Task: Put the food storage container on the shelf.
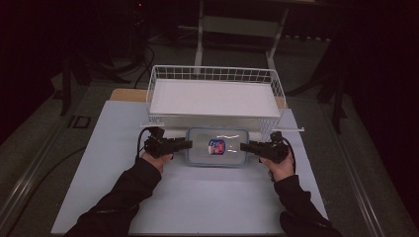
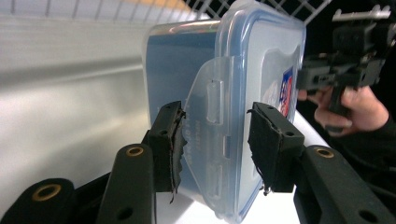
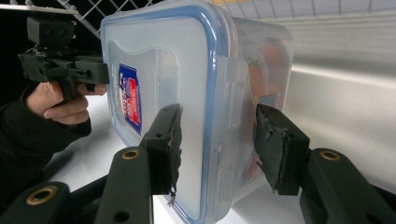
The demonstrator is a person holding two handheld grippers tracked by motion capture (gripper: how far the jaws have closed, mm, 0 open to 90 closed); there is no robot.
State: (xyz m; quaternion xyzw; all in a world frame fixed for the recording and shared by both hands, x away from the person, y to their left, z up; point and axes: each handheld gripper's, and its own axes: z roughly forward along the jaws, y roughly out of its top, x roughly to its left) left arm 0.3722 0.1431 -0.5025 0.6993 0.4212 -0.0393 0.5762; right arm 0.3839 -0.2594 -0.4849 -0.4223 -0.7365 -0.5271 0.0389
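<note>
Clear rectangular plastic container with blue-rimmed lid point(image 1: 217, 146) lies flat, long axis left-right, just before white wire basket point(image 1: 215, 96). Left gripper point(image 1: 185, 143) and right gripper point(image 1: 245, 146) straddle its short ends, jaws spread. White table point(image 1: 207, 197) nearer the person bare.

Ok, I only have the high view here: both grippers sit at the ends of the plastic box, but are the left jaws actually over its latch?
Observer: Yes. In the left gripper view the left gripper is open, jaws either side of the end flap of the box.
Operator: And the right one?
Observer: The right gripper is open too, straddling the lid's edge at the other end.
Operator: Anything inside?
Observer: Something orange shows through the wall; I cannot tell what.
</note>
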